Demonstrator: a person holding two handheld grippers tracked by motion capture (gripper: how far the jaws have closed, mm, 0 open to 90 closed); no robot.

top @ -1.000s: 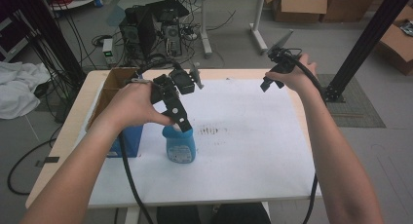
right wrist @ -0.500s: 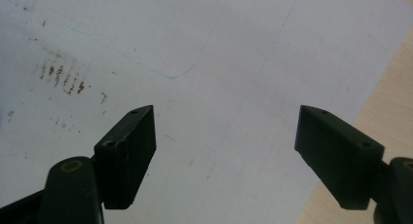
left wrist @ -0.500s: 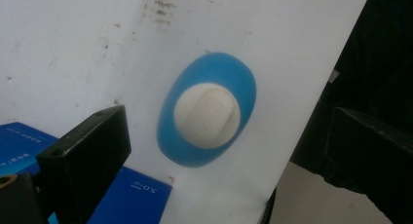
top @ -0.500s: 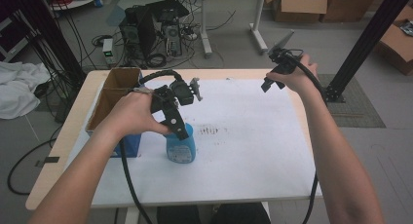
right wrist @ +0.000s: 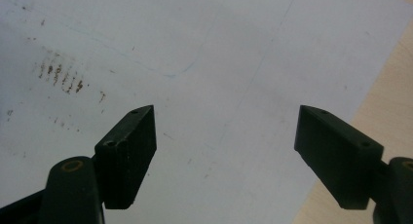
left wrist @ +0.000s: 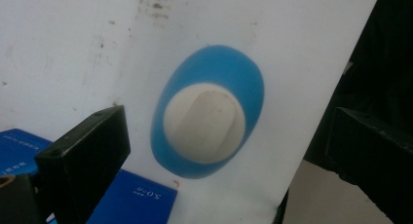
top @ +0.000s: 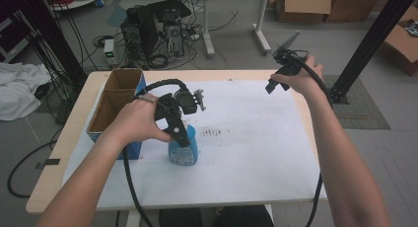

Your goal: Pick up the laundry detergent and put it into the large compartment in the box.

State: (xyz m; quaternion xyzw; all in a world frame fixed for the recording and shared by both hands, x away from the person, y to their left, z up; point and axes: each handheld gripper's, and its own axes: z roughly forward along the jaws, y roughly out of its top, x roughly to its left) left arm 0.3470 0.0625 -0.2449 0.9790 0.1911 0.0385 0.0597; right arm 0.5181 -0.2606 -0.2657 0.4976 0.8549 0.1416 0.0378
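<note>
Grippers apart over a white-covered table (top: 256, 153), left one above a blue bottle.

Left gripper (top: 180, 126) hangs over the blue bottle (top: 183, 148), which stands upright near the table's left side, just beside an open cardboard box (top: 116, 101) with blue sides; in the left gripper view its jaws stand wide on either side of the bottle's white cap (left wrist: 204, 122), not touching it. Small white print on the box's blue side is too blurred to read. Right gripper (top: 276, 71) is held above the far right corner, jaws spread with nothing between them, over bare white sheet marked with dark smudges (right wrist: 61, 75).
</note>
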